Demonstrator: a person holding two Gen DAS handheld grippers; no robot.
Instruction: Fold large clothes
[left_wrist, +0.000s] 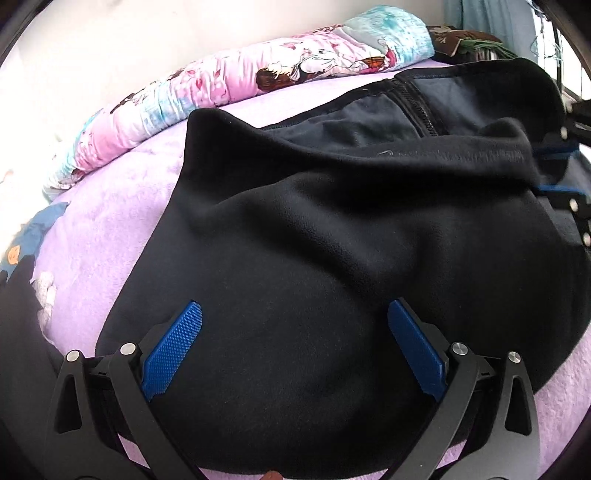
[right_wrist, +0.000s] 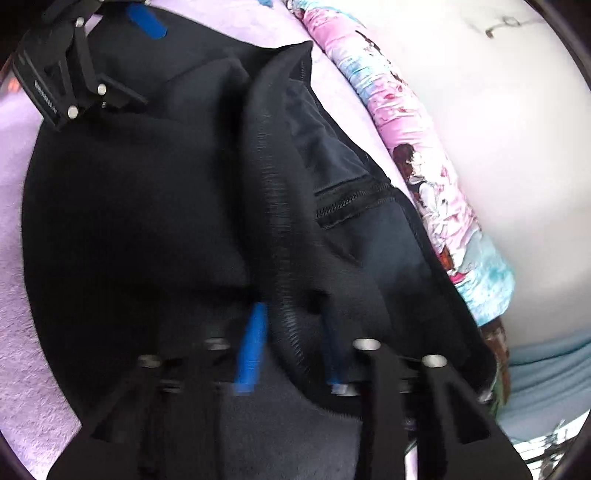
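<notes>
A large black fleece jacket (left_wrist: 332, 240) lies on a purple blanket (left_wrist: 110, 221); its zipper and dark lining show at the far side (left_wrist: 417, 107). My left gripper (left_wrist: 295, 317) is open, its blue pads spread just above the jacket's near part. My right gripper (right_wrist: 291, 332) sits at the jacket's ribbed hem (right_wrist: 273, 206), with fabric between its blue pads; the view is blurred. In the left wrist view the right gripper (left_wrist: 565, 173) appears at the right edge against the jacket. In the right wrist view the left gripper (right_wrist: 110, 37) is at the top left.
A rolled pink and turquoise printed quilt (left_wrist: 236, 77) lies along the white wall (right_wrist: 498, 147) behind the jacket. A blue cloth (left_wrist: 29, 236) lies at the left. Dark items (left_wrist: 461, 40) sit at the far right corner. Purple blanket shows at the jacket's left and near sides.
</notes>
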